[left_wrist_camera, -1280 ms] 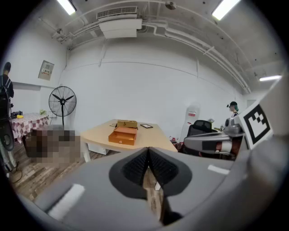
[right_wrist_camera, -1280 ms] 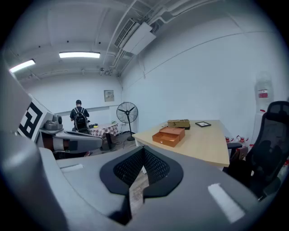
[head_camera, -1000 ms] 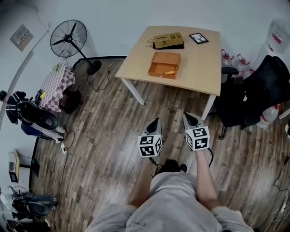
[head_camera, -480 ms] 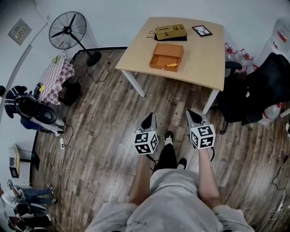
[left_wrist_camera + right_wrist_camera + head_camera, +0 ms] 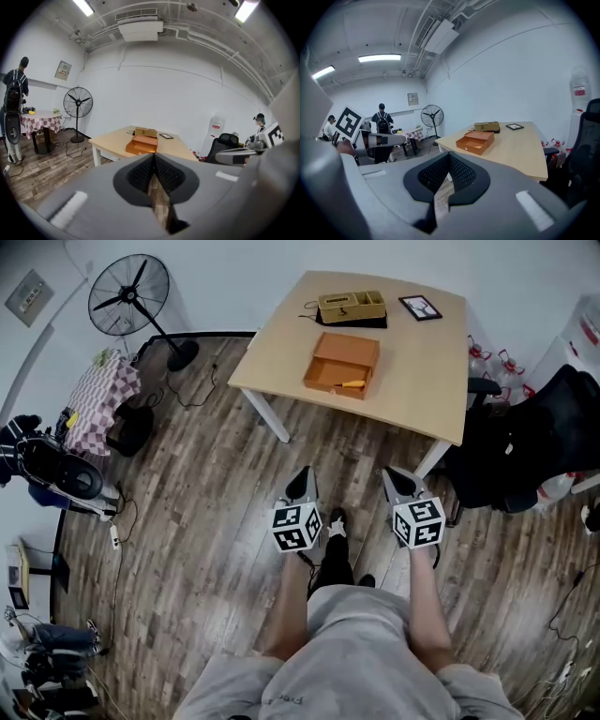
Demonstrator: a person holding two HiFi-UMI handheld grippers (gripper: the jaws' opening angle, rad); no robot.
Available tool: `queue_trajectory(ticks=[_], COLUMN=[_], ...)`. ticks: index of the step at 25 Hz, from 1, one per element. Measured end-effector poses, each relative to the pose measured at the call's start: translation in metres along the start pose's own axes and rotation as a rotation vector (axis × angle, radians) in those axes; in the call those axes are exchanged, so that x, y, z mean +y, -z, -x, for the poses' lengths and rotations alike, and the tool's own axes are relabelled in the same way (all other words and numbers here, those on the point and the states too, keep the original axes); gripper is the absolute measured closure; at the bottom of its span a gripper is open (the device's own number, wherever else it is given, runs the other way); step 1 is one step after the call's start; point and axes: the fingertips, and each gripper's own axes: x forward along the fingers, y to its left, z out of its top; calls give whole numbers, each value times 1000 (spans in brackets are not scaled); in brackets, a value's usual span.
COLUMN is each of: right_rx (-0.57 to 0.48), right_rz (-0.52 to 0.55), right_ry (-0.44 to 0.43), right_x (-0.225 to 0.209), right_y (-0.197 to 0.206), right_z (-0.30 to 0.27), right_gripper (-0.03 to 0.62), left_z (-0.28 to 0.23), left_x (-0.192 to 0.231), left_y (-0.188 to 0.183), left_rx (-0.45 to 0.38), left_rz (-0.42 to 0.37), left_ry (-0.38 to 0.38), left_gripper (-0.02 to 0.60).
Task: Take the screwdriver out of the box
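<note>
An open orange box [image 5: 342,363] lies on the light wooden table [image 5: 422,371] far ahead of me. Inside it, by its near wall, rests a screwdriver [image 5: 352,384] with a yellow handle. My left gripper [image 5: 302,484] and right gripper [image 5: 394,479] are held side by side over the wooden floor, well short of the table, and both are shut with nothing in them. The left gripper view shows the left gripper [image 5: 153,157] pointing at the box [image 5: 142,144]. In the right gripper view, the box [image 5: 476,140] lies beyond the right gripper [image 5: 450,157].
An olive organiser tray [image 5: 352,307] and a small framed picture [image 5: 420,307] sit at the table's far end. A black office chair [image 5: 525,451] stands right of the table. A floor fan [image 5: 129,294] and a small table with a checked cloth [image 5: 94,399] are at the left. People stand in the background.
The person has stepped forward, one foot now showing between the grippers. Both grippers have been carried a little toward the table and stay shut.
</note>
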Motion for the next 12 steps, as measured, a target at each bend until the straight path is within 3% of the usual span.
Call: queue_trajectory(ticks=[12], right_rx=[50], right_rz=[-23], right_ry=[27], right_x=[-75], right_y=[-35], right_z=[-86], right_gripper=[592], left_z=[-139], left_x=[0], left_y=[-47], left_rx=[32], left_rz=[-4], left_ry=[85], left_gripper=[526])
